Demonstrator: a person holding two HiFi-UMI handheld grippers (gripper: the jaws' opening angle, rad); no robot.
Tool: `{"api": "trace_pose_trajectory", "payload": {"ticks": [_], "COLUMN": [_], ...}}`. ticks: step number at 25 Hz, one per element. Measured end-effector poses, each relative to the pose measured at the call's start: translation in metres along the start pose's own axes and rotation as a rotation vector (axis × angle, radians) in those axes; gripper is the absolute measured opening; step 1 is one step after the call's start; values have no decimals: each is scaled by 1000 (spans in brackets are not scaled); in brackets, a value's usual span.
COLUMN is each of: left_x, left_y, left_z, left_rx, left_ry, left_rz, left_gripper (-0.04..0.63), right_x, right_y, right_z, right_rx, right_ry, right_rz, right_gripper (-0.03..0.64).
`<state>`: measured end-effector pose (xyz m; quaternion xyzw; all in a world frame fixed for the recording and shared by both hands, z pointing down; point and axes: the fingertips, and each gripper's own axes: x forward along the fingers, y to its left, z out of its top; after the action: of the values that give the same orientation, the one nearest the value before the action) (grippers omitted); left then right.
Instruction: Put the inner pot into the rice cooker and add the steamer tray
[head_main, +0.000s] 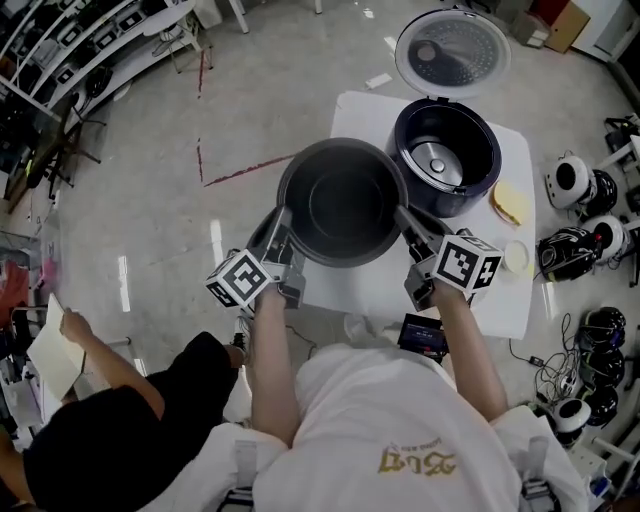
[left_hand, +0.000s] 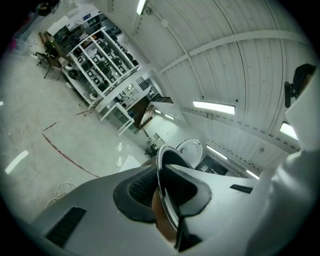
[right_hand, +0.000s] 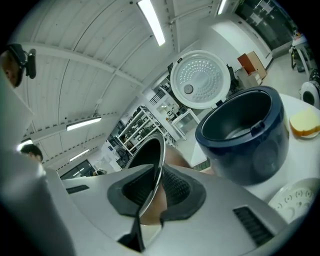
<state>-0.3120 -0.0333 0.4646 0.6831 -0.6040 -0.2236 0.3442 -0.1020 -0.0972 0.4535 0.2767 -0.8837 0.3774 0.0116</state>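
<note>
Metal is what I have hold of: the inner pot (head_main: 342, 205), a round, deep bowl that is dark grey and matte inside. It has a flat bottom and a thin out-turned rim, which shows bright and polished where the two gripper views catch it edge-on. My left hand-held gripper (head_main: 284, 232) is clamped on the rim at the pot's left side, and my right hand-held gripper (head_main: 408, 222) is clamped on the rim at its right side. Each has one ribbed black pad (right_hand: 175, 186) inside the wall and the other outside, both pressed against the thin metal. The pot hangs level between the two grippers, partly over the near left corner of the white bench (head_main: 372, 285) and partly past its edge, above the pale glossy floor (head_main: 150, 180). The rice cooker (head_main: 446, 190) stands on the bench just beyond the pot and to its right. Its body is a round, smooth, glossy navy shell, and a silvery disc lies at the bottom of its open well. Its lid (head_main: 452, 50) is thrown back, showing a pale round inner plate dotted with fine holes. Near the bench's right edge lie a flat, round, white steamer tray (head_main: 517, 257) and, beside it, a soft-looking pale yellow piece (head_main: 510, 204). Both gripper shells are smooth light grey plastic.
</note>
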Motion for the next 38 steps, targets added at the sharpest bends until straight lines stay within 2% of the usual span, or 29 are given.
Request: {"api": "trace_pose_trajectory", "payload": {"ticks": [8, 22, 38], "left_x": [9, 53, 150], "left_y": [-30, -84, -140], "left_z": [30, 50, 32], "left_rx": [5, 45, 60], "left_ry": [-31, -6, 86], "left_rz": [-85, -196, -307], "left_gripper": [58, 57, 57], "right_x": [-4, -28, -64], "right_y": [25, 21, -39], "right_z": [44, 99, 166], "right_rx": [-64, -42, -19], "right_ry": [-68, -186, -302], "right_rz": [25, 23, -46], "right_gripper": [57, 55, 54]}}
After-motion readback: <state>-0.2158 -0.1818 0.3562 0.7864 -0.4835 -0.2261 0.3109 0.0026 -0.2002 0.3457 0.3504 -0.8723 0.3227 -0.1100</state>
